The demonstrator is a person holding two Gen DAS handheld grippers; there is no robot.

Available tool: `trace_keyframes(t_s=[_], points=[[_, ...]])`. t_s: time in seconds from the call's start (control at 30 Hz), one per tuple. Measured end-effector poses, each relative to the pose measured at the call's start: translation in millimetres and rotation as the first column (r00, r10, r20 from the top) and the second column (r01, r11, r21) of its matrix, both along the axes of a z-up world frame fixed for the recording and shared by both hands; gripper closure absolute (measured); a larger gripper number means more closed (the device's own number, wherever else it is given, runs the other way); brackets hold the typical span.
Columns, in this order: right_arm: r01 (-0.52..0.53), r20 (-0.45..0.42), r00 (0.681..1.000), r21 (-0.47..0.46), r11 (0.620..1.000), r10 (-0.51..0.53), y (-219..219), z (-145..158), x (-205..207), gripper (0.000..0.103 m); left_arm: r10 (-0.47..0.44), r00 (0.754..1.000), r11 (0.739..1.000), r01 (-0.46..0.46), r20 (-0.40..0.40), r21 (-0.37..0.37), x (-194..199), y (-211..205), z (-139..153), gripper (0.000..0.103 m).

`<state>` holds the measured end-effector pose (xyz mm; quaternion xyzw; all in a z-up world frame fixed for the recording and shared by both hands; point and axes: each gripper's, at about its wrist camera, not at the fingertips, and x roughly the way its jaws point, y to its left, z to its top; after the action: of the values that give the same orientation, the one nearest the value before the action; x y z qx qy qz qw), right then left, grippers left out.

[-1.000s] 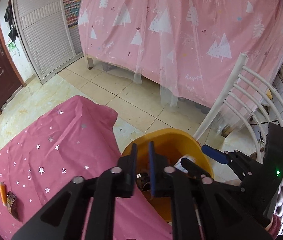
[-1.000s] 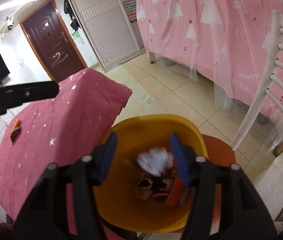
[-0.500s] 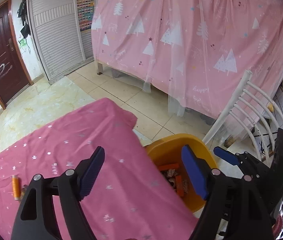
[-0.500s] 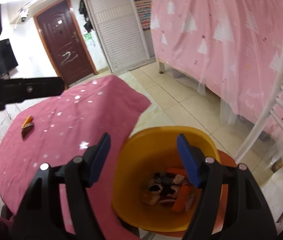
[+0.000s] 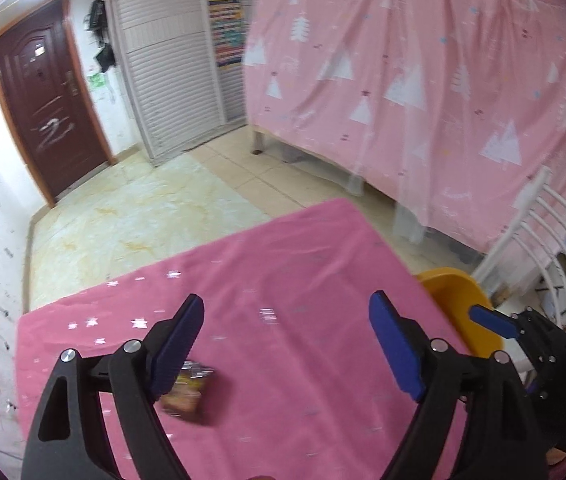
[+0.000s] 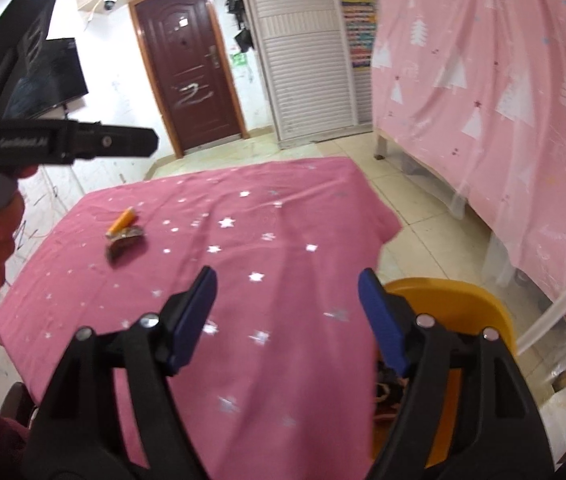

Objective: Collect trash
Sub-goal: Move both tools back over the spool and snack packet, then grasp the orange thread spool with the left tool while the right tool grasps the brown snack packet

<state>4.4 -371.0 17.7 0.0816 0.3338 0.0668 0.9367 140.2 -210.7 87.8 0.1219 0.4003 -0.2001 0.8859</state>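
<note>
My left wrist camera looks forward and steeply down along its fingers, close over the pink star-print cloth (image 5: 283, 280), with the yellow bin (image 5: 459, 304) at the cloth's right edge; my right wrist camera sits near the bin (image 6: 463, 300), tilted less steeply, facing across the cloth (image 6: 263, 240) toward the brown door (image 6: 191, 60); both share cloth, bin, door (image 5: 47, 100) and pink curtain (image 5: 423, 80).
</note>
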Motion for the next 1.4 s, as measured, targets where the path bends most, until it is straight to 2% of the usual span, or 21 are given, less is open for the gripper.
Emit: trace_keyframes(t_s=[0.27, 0.47, 0.77, 0.8, 0.87, 0.93, 1.1, 1.27, 1.4], points=[[-0.107, -0.025, 0.994, -0.05, 0.993, 0.106, 61.2, 3.8, 24.1, 0.033, 0.085, 0.996, 0.996, -0.085, -0.023, -0.003, 24.4, 62.1, -2.8, 0.024], [-0.182, -0.052, 0.983, -0.09, 0.979, 0.177, 103.2, 2.6, 39.5, 0.033, 0.126, 0.987, 0.992, -0.124, -0.097, 0.022, 44.5, 92.4, -28.9, 0.024], [-0.249, -0.097, 0.966, -0.124, 0.961, 0.238, 145.3, -2.7, 56.1, 0.033, 0.199, 0.963, 0.98, -0.2, -0.182, 0.011, 72.9, 126.2, -66.3, 0.026], [-0.252, -0.101, 0.965, -0.124, 0.96, 0.241, 148.6, -3.6, 57.3, 0.033, 0.205, 0.96, 0.978, -0.208, -0.192, 0.008, 75.7, 128.1, -69.6, 0.028], [-0.265, -0.111, 0.962, -0.131, 0.955, 0.251, 157.0, -5.0, 61.4, 0.033, 0.211, 0.956, 0.977, -0.213, -0.206, 0.015, 78.9, 128.5, -76.0, 0.043], [-0.275, -0.121, 0.958, -0.138, 0.951, 0.26, 165.1, -6.5, 65.1, 0.033, 0.207, 0.953, 0.978, -0.208, -0.222, 0.019, 80.8, 129.7, -81.6, 0.051], [-0.293, -0.139, 0.952, -0.153, 0.944, 0.273, 183.3, -7.5, 75.3, 0.033, 0.187, 0.955, 0.982, -0.188, -0.231, 0.019, 82.5, 128.7, -91.5, 0.063], [-0.3, -0.167, 0.947, -0.153, 0.942, 0.275, 194.8, -10.3, 85.7, 0.033, 0.16, 0.961, 0.987, -0.157, -0.224, 0.034, 80.4, 125.3, -100.8, 0.084], [-0.309, -0.198, 0.94, -0.154, 0.938, 0.277, 203.9, -13.3, 96.6, 0.033, 0.155, 0.963, 0.988, -0.153, -0.219, 0.026, 78.1, 136.1, -101.5, 0.091]])
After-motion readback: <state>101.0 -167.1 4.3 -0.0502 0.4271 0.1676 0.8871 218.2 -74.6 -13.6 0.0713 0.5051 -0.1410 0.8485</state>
